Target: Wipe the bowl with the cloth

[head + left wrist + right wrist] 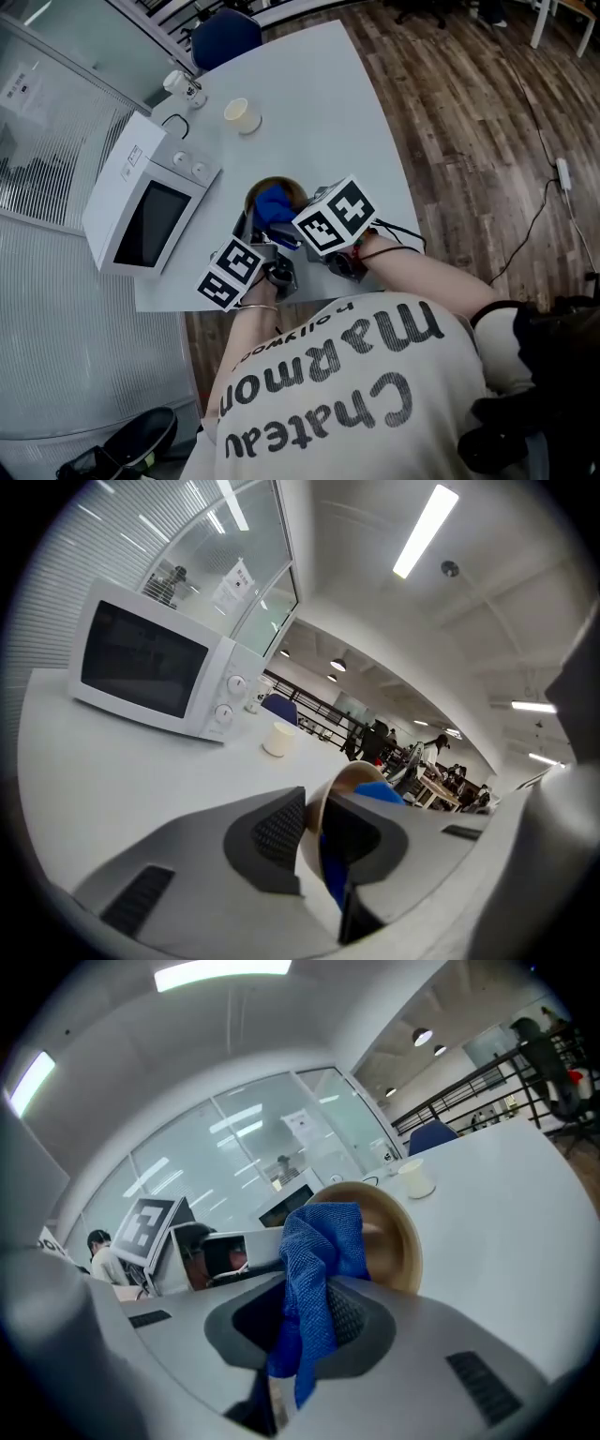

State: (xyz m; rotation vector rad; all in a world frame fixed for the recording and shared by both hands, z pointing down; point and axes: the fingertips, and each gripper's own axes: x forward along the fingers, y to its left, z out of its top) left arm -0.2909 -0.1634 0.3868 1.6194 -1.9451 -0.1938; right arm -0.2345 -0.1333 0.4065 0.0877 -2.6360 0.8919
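A tan wooden bowl (286, 187) is held tilted above the white table (319, 103). My left gripper (314, 834) is shut on its rim, and the rim (345, 778) shows between the two dark pads. My right gripper (309, 1321) is shut on a blue cloth (319, 1260). The cloth bunches up from the jaws and lies against the inside of the bowl (398, 1237). In the head view the blue cloth (271, 207) fills the near part of the bowl, with both marker cubes just below it. The fingertips are hidden there.
A white microwave (141, 202) stands at the table's left, close beside the left gripper. Further back sit a small cream cup (242, 114) and a white mug (184, 86), with a blue chair (225, 36) behind. Wooden floor lies to the right.
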